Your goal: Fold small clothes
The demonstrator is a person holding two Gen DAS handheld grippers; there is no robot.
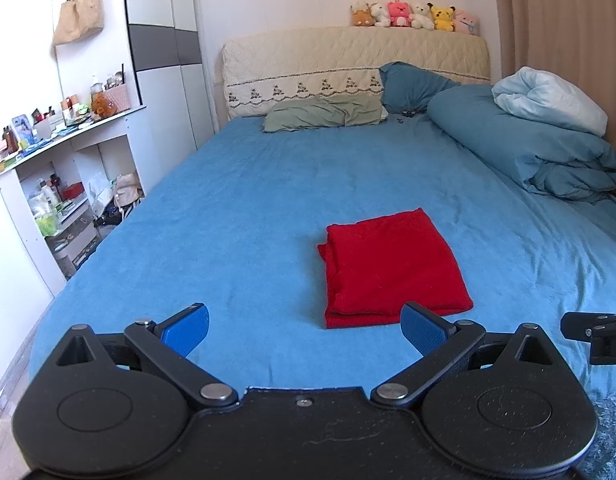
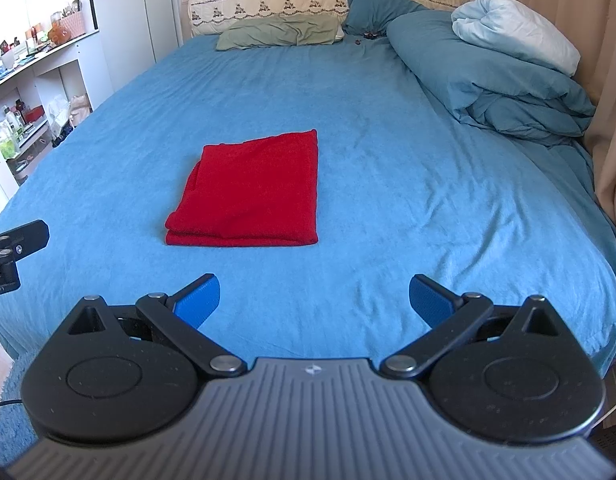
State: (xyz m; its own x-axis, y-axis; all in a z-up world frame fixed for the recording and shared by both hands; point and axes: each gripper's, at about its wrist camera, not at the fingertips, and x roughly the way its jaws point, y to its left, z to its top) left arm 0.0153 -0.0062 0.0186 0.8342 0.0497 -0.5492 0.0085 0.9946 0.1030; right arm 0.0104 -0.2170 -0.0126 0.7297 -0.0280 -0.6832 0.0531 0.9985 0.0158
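Observation:
A red cloth (image 1: 391, 270) lies folded into a neat rectangle on the blue bed sheet (image 1: 248, 200). It also shows in the right wrist view (image 2: 252, 192). My left gripper (image 1: 304, 330) is open and empty, held back from the cloth's near edge and a little to its left. My right gripper (image 2: 313, 300) is open and empty, held back from the cloth and to its right. Neither gripper touches the cloth.
A rolled blue duvet (image 1: 539, 152) with a white pillow (image 1: 555, 100) lies at the right side. A green pillow (image 1: 323, 114) lies at the headboard (image 1: 347, 60). A cluttered white shelf (image 1: 56, 184) stands left of the bed. Plush toys (image 1: 411, 16) sit on the headboard.

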